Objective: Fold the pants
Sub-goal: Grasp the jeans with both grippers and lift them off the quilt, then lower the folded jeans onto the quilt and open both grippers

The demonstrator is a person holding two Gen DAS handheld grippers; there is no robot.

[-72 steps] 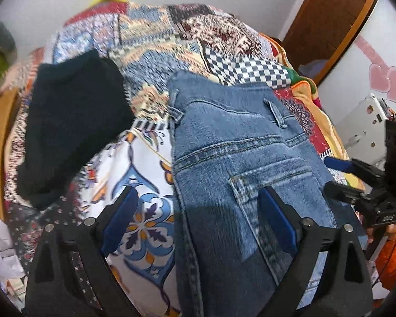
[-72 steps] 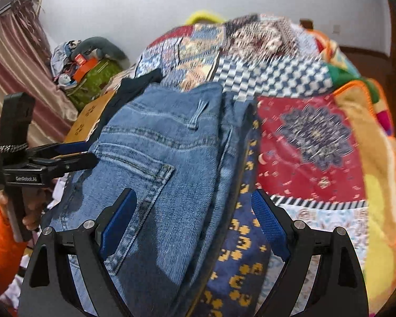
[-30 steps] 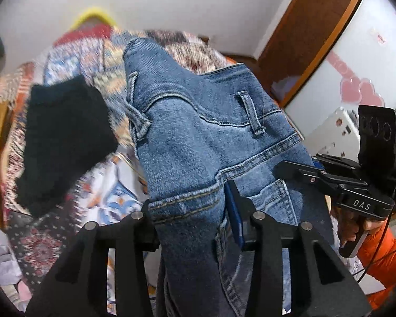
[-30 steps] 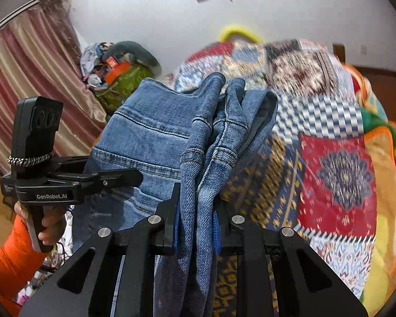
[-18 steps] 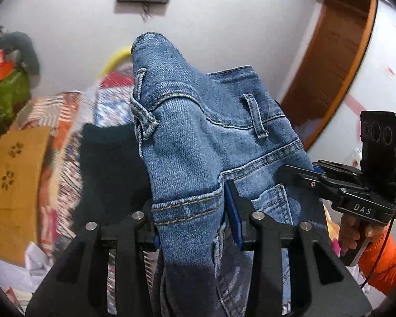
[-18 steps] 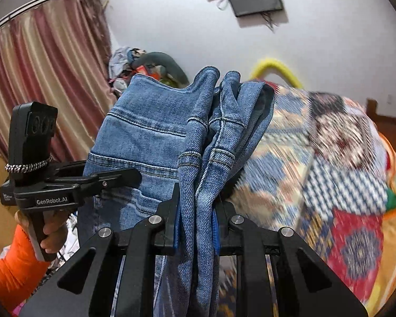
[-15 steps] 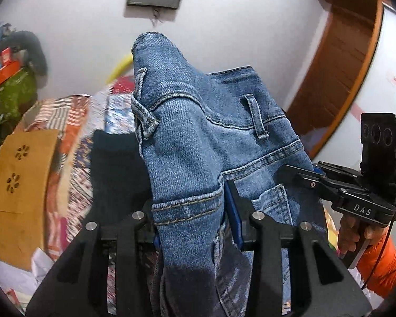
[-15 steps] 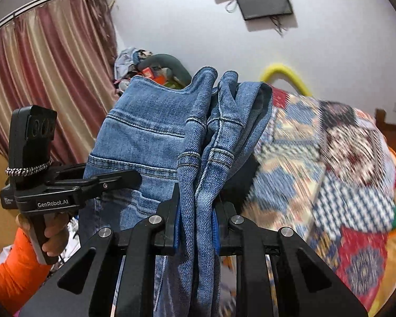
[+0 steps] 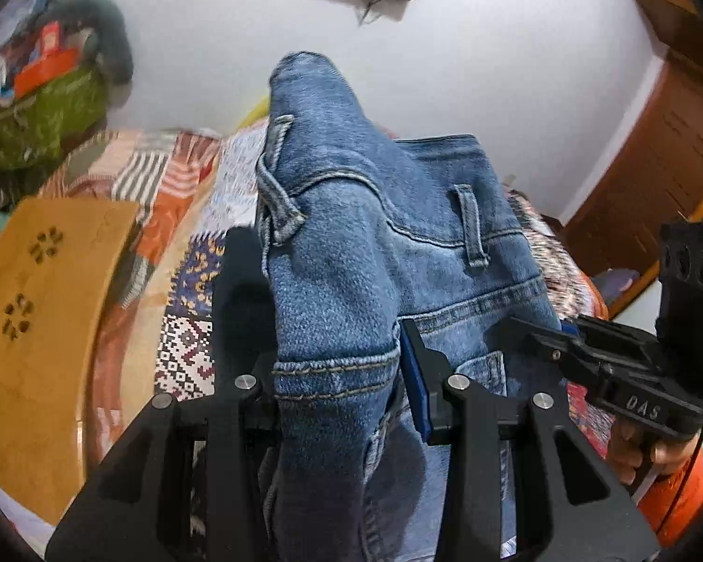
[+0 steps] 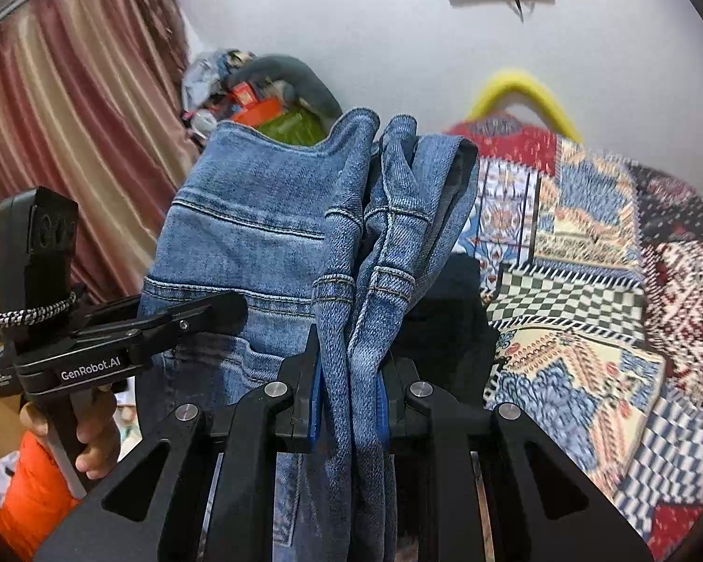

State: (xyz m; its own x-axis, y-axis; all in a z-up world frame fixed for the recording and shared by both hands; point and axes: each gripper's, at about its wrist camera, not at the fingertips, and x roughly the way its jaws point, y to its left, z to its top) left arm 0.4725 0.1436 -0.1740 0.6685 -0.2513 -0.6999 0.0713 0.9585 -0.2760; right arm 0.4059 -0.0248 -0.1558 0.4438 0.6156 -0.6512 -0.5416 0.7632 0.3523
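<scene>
Blue denim jeans [image 9: 351,253] hang lifted in the air between both grippers, waistband end up. My left gripper [image 9: 337,388] is shut on one side of the waist, denim bunched between its jaws. My right gripper [image 10: 349,388] is shut on the other side, on several gathered layers of the jeans [image 10: 258,234]. Each gripper shows in the other's view: the right one [image 9: 632,374] at the right edge, the left one [image 10: 98,342] at the left edge. The lower legs hang out of sight below.
A patchwork bedspread [image 10: 586,281] covers the bed below. A dark folded garment [image 9: 239,299] lies on it behind the jeans. A wooden board [image 9: 37,318] stands at the left, a clutter pile [image 10: 258,98] by the curtain, a wooden door [image 9: 656,164] at the right.
Both grippers closed on the jeans' waist and lifted them off the bed. Over the last second the jeans stay gripped while both cameras tilt and swing, the bed sliding lower in view.
</scene>
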